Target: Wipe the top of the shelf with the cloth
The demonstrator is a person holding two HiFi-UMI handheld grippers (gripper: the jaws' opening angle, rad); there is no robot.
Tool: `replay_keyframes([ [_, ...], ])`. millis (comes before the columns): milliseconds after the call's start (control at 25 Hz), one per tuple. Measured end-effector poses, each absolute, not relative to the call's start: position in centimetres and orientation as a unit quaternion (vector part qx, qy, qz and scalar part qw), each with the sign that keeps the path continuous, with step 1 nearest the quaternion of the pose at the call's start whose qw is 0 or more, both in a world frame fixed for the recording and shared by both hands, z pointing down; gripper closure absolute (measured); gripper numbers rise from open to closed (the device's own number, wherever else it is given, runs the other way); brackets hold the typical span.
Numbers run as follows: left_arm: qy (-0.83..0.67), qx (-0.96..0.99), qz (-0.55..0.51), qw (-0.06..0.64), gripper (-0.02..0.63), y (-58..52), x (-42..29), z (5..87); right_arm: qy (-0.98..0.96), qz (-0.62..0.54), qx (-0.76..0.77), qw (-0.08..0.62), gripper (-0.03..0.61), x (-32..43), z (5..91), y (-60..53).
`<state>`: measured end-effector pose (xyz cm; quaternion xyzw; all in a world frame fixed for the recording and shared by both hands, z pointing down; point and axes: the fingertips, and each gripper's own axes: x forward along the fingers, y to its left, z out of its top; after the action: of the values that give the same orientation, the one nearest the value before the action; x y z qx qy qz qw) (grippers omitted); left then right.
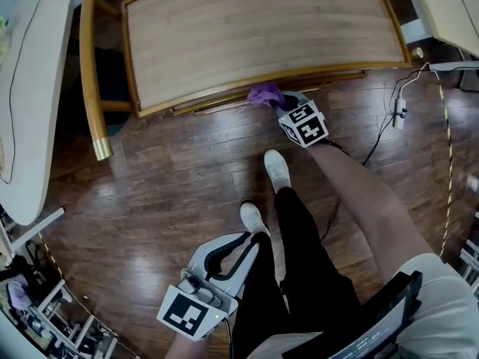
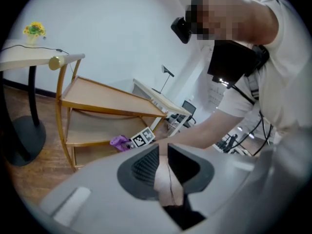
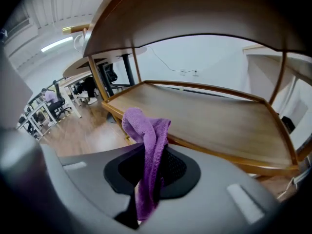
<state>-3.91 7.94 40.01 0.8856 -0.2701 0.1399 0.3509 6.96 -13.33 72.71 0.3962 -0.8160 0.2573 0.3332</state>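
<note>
The wooden shelf's top board [image 1: 262, 36] fills the upper head view. A purple cloth [image 1: 266, 94] sits at its front edge, pinched in my right gripper [image 1: 275, 103], which is shut on it. In the right gripper view the cloth [image 3: 146, 145] stands up out of the jaws and hangs down between them. Here the top board [image 3: 195, 13] is overhead and a lower shelf [image 3: 209, 121] lies just ahead. My left gripper [image 1: 249, 238] hangs low beside the person's leg, far from the shelf. Its pads [image 2: 163, 179] are pressed together with nothing between them.
A white table [image 1: 30, 88] stands to the left of the shelf, another [image 1: 449, 6] at the back right. A power strip [image 1: 400, 111] and cables lie on the wood floor at the right. The person's shoes [image 1: 277, 169] stand just in front of the shelf.
</note>
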Motion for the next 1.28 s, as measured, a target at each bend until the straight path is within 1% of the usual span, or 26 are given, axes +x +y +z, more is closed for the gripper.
replay_keyframes([
  [440,-0.179,0.907,0.162,0.345,0.540,5.0,4.5,40.0,-0.681,0.285,0.559,0.378,0.529,35.5,72.9,-12.2],
  [560,-0.166,0.909,0.170,0.342,0.540,4.5,5.8,40.0,-0.641,0.302,0.593,0.382,0.529,41.2,72.5,-11.1],
  [640,-0.161,0.912,0.172,0.337,0.540,4.1,6.4,39.8,-0.627,0.310,0.604,0.384,0.529,43.4,72.4,-10.4],
  [720,-0.155,0.915,0.175,0.330,0.540,4.0,7.0,39.6,-0.626,0.313,0.604,0.380,0.529,44.1,72.0,-9.6],
  [840,-0.150,0.921,0.176,0.313,0.540,4.2,7.4,39.1,-0.646,0.314,0.591,0.367,0.529,42.9,71.0,-8.2],
  [1000,-0.161,0.928,0.162,0.294,0.540,5.2,6.1,36.8,-0.690,0.331,0.544,0.344,0.529,37.3,68.2,-3.0],
  [1120,-0.173,0.935,0.145,0.274,0.540,6.9,4.5,34.2,-0.718,0.344,0.523,0.305,0.529,32.8,63.6,2.1],
  [1280,-0.183,0.939,0.148,0.251,0.540,11.4,0.5,30.8,-0.749,0.337,0.507,0.262,0.528,27.1,54.6,10.3],
])
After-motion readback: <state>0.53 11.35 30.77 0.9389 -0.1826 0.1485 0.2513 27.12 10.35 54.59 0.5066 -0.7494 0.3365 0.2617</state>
